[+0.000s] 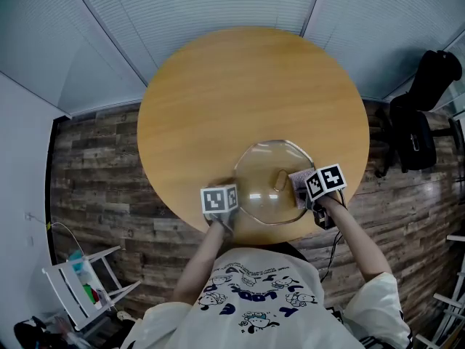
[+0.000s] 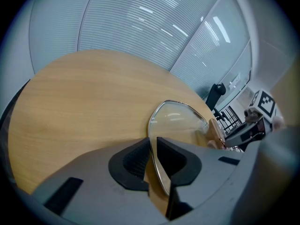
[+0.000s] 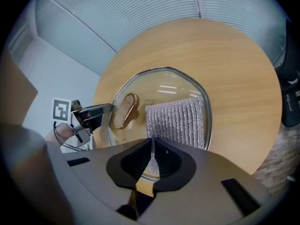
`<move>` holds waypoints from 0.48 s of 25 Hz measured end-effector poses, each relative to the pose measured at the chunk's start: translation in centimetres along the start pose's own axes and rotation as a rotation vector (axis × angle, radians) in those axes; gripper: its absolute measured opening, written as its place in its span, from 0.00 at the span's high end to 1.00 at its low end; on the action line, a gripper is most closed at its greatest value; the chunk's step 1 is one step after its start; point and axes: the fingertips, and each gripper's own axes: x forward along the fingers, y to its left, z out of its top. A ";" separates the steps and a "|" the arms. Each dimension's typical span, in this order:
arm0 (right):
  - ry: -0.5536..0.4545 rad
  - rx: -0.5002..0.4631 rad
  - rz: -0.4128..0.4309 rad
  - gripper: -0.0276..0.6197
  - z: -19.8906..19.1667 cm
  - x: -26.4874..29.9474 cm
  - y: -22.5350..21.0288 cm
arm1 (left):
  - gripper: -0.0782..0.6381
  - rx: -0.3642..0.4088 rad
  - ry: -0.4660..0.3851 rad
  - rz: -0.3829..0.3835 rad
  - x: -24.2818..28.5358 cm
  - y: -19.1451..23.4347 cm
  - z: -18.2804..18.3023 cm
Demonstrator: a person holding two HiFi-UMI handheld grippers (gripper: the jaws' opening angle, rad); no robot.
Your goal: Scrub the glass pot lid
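Note:
The glass pot lid (image 1: 265, 180) with its tan wooden knob (image 1: 280, 179) lies near the front edge of the round wooden table (image 1: 218, 100). My left gripper (image 1: 231, 208) is shut on the lid's metal rim (image 2: 157, 168) at its left side. My right gripper (image 1: 304, 192) is shut on a silvery scrub cloth (image 3: 177, 121), which lies flat on the glass to the right of the knob (image 3: 124, 111). In the right gripper view the lid (image 3: 154, 86) fills the middle and the left gripper (image 3: 101, 111) shows beyond the knob.
A black chair (image 1: 421, 115) stands right of the table. A white rack (image 1: 83, 286) sits on the wood-plank floor at lower left. Blinds cover the windows behind the table.

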 end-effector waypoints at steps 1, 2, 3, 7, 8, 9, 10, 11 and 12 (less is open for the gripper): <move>0.002 -0.003 0.002 0.89 -0.2 0.0 0.1 | 0.81 0.001 0.000 0.001 0.0 0.0 0.0; 0.006 -0.006 0.004 0.89 -0.4 0.1 0.2 | 0.81 0.002 0.000 0.003 0.0 0.0 0.0; 0.010 -0.009 0.008 0.89 -0.7 0.1 0.4 | 0.81 0.003 0.000 0.004 -0.1 0.0 0.0; 0.024 -0.021 0.021 0.89 -1.5 0.2 0.9 | 0.81 0.002 0.002 0.002 -0.1 -0.1 0.0; 0.027 -0.023 0.023 0.89 -1.7 0.2 1.0 | 0.81 0.002 0.003 0.002 -0.1 -0.1 0.0; 0.030 -0.025 0.024 0.89 -1.9 0.3 1.1 | 0.81 0.002 0.002 0.003 -0.1 -0.1 0.0; 0.034 -0.028 0.026 0.89 -2.0 0.3 1.3 | 0.81 0.001 0.002 0.003 -0.1 0.0 0.0; 0.038 -0.030 0.028 0.89 -2.2 0.4 1.4 | 0.81 0.000 0.001 0.003 -0.1 0.0 0.0; 0.041 -0.033 0.031 0.89 -2.3 0.4 1.5 | 0.81 -0.001 0.001 0.004 -0.1 0.0 0.0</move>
